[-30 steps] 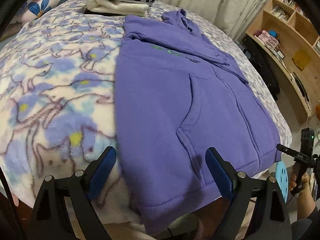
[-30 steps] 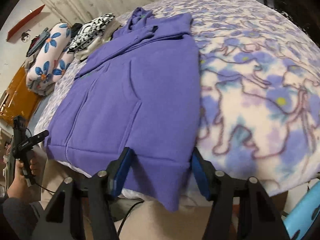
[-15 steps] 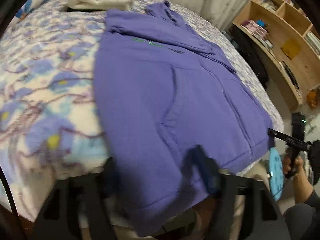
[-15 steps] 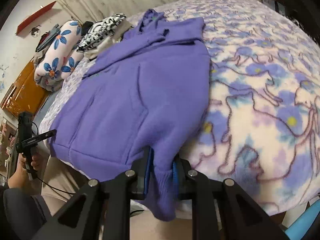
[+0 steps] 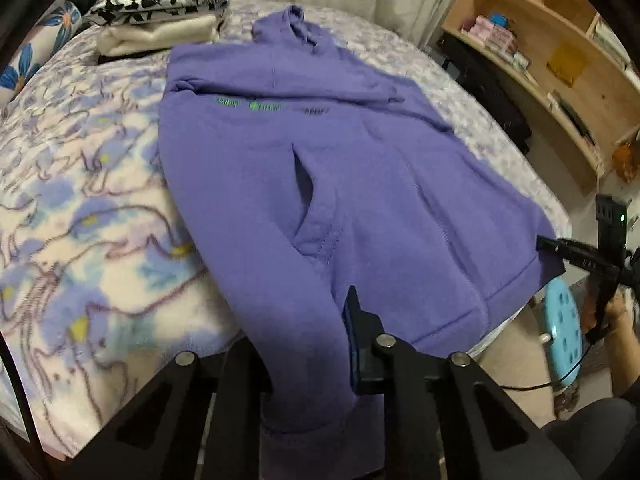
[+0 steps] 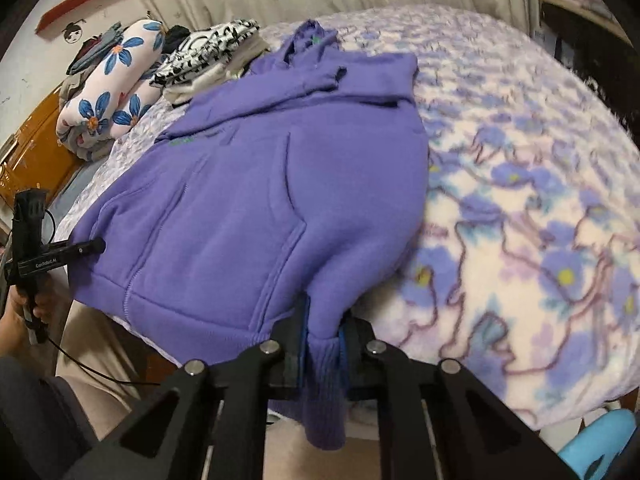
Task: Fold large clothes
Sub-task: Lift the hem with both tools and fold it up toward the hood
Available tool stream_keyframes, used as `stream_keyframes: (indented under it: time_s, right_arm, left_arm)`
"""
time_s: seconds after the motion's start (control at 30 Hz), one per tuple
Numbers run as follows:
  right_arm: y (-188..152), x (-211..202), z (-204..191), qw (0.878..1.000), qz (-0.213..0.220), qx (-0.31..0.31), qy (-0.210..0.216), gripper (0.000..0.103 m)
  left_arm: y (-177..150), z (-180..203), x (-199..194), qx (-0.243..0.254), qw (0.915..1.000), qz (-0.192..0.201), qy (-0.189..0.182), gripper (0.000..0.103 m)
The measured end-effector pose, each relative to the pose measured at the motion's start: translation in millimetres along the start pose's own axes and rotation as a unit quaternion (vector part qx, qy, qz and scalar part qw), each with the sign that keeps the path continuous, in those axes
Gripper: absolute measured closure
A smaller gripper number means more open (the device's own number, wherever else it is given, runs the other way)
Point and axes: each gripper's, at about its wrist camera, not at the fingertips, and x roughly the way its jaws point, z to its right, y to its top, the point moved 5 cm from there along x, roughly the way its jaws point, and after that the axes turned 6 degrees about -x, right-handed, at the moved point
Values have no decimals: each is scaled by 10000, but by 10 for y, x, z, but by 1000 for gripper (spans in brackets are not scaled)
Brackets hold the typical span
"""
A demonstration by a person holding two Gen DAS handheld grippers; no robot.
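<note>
A purple hoodie [image 5: 320,184] lies front up on a bed with a floral blanket [image 5: 80,208], sleeves folded in, hood at the far end. My left gripper [image 5: 308,344] is shut on the hoodie's bottom hem at its left corner. My right gripper [image 6: 322,328] is shut on the hem at the right corner of the hoodie [image 6: 248,200], with the ribbed band hanging below the jaws. Each gripper also shows at the hem's far corner in the other's view, the right one [image 5: 560,246] and the left one [image 6: 86,248].
Folded black-and-white and cream clothes [image 5: 160,8] are stacked at the bed's far end beside a flowered pillow [image 6: 112,92]. Wooden shelves [image 5: 560,60] stand to the right. A light blue stool [image 5: 564,336] sits by the bed's near edge.
Both grippers moved in onto the hem and closed on it. The hem corners are now pinched and slightly lifted off the bed edge.
</note>
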Motion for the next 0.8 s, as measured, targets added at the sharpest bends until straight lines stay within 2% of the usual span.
stream_keyframes:
  time_s: [0.07, 0.23, 0.43, 0.57, 0.63, 0.8]
  right_arm:
    - [21, -147, -25, 9999, 119, -39, 25, 93]
    - [-24, -360, -232, 9995, 71, -270, 118, 93]
    - [-146, -504, -486, 9982, -6, -413, 434, 93]
    - [-69, -561, -417, 9968, 252, 30, 759, 93]
    - [53, -568, -333, 9943, 458, 342, 899, 93]
    - [531, -495, -127, 9840, 894, 988, 1183, 93]
  left_arm:
    - [53, -3, -127, -122, 9998, 81, -136, 88]
    - [98, 6, -407, -148, 9994, 231, -196, 89]
    - [-48, -71, -642, -308, 9993, 118, -148, 89]
    - [1, -141, -735, -617, 9973, 203, -350, 89]
    - [90, -111, -783, -600, 9969, 304, -400, 89]
    - [585, -66, -885, -587, 9950, 659, -478, 88]
